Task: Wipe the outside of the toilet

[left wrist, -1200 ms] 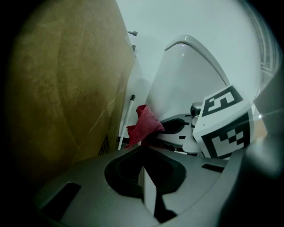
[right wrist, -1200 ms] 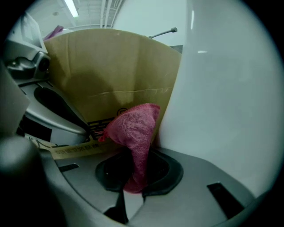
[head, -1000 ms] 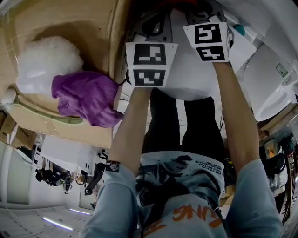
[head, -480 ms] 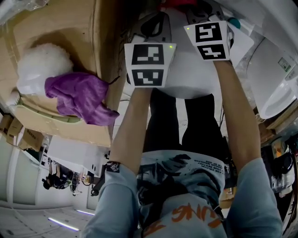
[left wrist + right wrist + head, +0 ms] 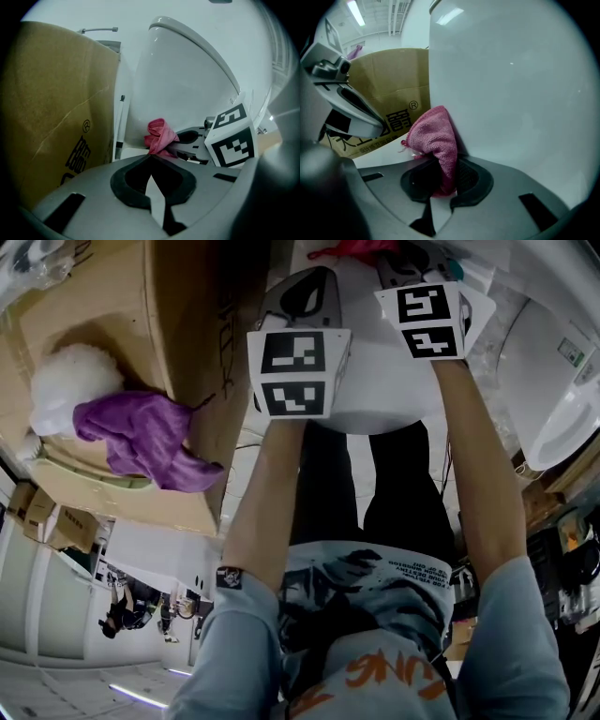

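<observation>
The right tool (image 5: 443, 183) gripped a pink cloth (image 5: 433, 136), pressing it to the toilet (image 5: 511, 84) just ahead of its jaws. The left tool (image 5: 151, 161) was closed and empty. Wiping seemed underway, with much of the outside probably left.

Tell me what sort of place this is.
Probably a storage or workshop hall rather than a home bathroom. The white toilet stands close beside a large cardboard box, another white ceramic fixture sits nearby, and strip lights run overhead.
</observation>
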`<action>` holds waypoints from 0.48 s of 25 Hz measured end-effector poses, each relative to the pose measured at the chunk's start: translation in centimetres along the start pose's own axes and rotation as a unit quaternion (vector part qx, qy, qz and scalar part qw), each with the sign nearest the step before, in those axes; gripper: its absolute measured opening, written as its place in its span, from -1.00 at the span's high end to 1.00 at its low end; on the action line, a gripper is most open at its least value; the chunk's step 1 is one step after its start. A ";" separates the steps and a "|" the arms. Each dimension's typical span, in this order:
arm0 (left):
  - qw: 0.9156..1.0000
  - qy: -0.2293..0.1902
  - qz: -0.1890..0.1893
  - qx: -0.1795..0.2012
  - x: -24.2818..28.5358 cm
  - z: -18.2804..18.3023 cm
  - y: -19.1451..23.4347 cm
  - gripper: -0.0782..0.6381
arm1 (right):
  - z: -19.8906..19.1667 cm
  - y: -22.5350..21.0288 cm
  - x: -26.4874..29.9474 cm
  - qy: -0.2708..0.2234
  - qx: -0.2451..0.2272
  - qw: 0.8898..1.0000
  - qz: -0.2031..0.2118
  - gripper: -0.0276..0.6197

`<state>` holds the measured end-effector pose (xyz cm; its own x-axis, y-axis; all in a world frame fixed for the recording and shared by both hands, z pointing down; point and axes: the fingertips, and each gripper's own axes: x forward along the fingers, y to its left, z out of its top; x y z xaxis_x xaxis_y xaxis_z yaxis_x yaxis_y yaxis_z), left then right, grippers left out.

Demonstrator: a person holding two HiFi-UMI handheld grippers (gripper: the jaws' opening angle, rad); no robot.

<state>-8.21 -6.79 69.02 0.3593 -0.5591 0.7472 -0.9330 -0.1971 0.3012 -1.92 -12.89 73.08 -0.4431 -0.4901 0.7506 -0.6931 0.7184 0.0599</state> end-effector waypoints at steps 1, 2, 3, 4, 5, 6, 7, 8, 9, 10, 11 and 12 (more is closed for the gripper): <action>1.000 0.000 -0.001 0.001 0.1 0.0 -0.4 0.73 | -0.3 -0.3 -0.2 0.001 0.002 1.000 -0.001 0.70; 1.000 0.001 -0.002 0.003 0.1 0.0 -0.7 0.73 | -0.6 -0.5 -0.5 0.001 0.005 1.000 -0.001 0.70; 1.000 0.001 -0.003 0.004 0.2 0.0 -1.1 0.73 | -0.9 -0.8 -0.7 0.001 0.008 1.000 -0.001 0.70; 1.000 0.002 -0.003 0.005 0.2 0.0 -1.3 0.73 | -1.1 -1.0 -0.9 0.001 0.011 1.000 -0.001 0.70; 1.000 0.002 -0.003 0.006 0.3 0.0 -1.6 0.73 | -1.4 -1.3 -1.1 0.001 0.014 1.000 -0.001 0.70; 1.000 0.002 -0.003 0.007 0.3 -0.1 -1.9 0.73 | -1.7 -1.5 -1.3 0.002 0.016 1.000 -0.002 0.70; 1.000 0.003 -0.003 0.008 0.4 -0.1 -2.2 0.73 | -1.9 -1.8 -1.5 0.002 0.017 1.000 -0.004 0.70; 1.000 0.003 -0.004 0.010 0.4 -0.1 -2.5 0.73 | -2.2 -2.2 -1.8 0.004 0.018 1.000 -0.006 0.70; 1.000 0.004 -0.005 0.012 0.5 -0.1 -2.9 0.73 | -2.5 -2.5 -2.0 0.005 0.020 1.000 -0.008 0.70; 1.000 0.006 -0.005 0.014 0.5 -0.2 -3.2 0.73 | -2.9 -2.9 -2.3 0.006 0.022 1.000 -0.010 0.70; 1.000 0.009 -0.005 0.016 0.5 -0.4 -3.5 0.73 | -3.2 -3.3 -2.7 0.007 0.024 1.000 -0.012 0.70; 1.000 0.012 -0.005 0.017 0.6 -0.6 -3.7 0.73 | -3.6 -3.7 -3.0 0.008 0.024 1.000 -0.014 0.70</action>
<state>-4.49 -5.92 68.67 0.3695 -0.5366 0.7586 -0.9290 -0.2306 0.2894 3.99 -12.29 73.01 -0.4144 -0.5021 0.7590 -0.7320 0.6794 0.0498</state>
